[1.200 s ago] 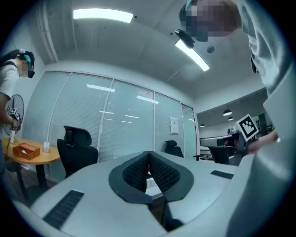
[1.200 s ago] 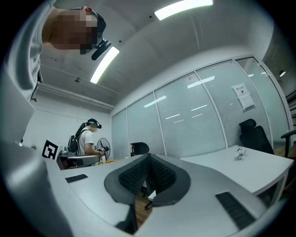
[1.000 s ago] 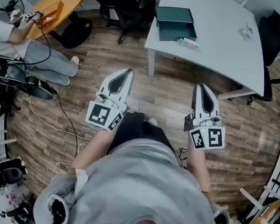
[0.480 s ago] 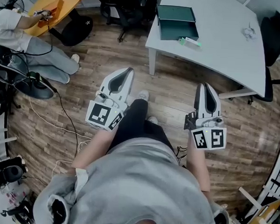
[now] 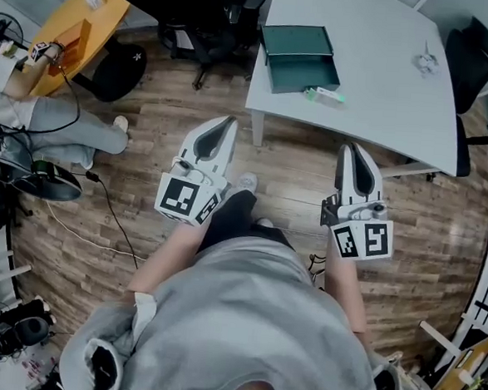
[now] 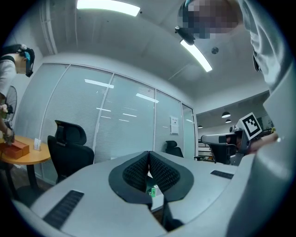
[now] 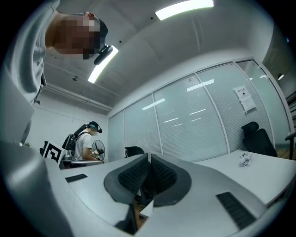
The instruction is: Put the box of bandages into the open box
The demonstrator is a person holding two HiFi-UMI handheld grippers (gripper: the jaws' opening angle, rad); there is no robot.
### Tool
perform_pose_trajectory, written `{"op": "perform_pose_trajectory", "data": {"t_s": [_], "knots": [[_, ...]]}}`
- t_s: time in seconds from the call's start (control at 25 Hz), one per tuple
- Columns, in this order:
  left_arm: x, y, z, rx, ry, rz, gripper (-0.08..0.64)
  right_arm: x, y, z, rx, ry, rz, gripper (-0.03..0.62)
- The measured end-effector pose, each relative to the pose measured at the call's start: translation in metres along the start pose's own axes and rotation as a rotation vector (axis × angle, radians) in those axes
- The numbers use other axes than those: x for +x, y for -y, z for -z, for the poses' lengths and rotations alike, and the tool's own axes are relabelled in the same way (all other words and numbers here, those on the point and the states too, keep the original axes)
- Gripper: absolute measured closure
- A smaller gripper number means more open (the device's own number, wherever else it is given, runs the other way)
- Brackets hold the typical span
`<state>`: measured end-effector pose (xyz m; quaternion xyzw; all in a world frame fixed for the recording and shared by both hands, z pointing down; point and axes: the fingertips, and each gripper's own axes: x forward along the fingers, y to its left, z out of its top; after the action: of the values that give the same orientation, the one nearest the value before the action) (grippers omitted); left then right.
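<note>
While both tongs hang short of the table (image 5: pixel 386 75), the approach looks the step in hand.
Left tongs (image 5: pixel 225 124) and right tongs (image 5: pixel 350 149) are pressed together, empty; the bandages (image 5: pixel 324 94) lie beside the open box (image 5: pixel 303 71). Next: reach, spread, pinch them.

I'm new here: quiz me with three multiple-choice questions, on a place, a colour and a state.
1. The bandage box lies: A on the table beside the open box; B inside it; C held aloft.
2. The open box is: A orange; B dark green; C red.
3. The left gripper and right gripper have jaws: A wide open; B holding the bandage box; C shut, empty.
Answers: 1 A, it rests on the table outside. 2 B, green inside and out. 3 C, they meet, nothing between.
</note>
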<state>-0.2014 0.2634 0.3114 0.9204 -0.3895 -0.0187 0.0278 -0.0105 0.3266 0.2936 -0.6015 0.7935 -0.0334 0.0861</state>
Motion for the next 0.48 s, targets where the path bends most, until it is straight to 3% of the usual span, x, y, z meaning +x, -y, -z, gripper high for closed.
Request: {"op": "perform_pose_trajectory", "data": {"t_s": [0.32,0.48], "knots": [[0.094,-0.078,-0.017,0.015,0.013,0.095,0.54,0.098,0.028,-0.01,-0.043,0.03,0.083,0.538],[0.13,-0.107,-0.016,0.038,0.002,0.107,0.54,0.126,0.047,-0.005,-0.062,0.017,0.133,0.538]]}}
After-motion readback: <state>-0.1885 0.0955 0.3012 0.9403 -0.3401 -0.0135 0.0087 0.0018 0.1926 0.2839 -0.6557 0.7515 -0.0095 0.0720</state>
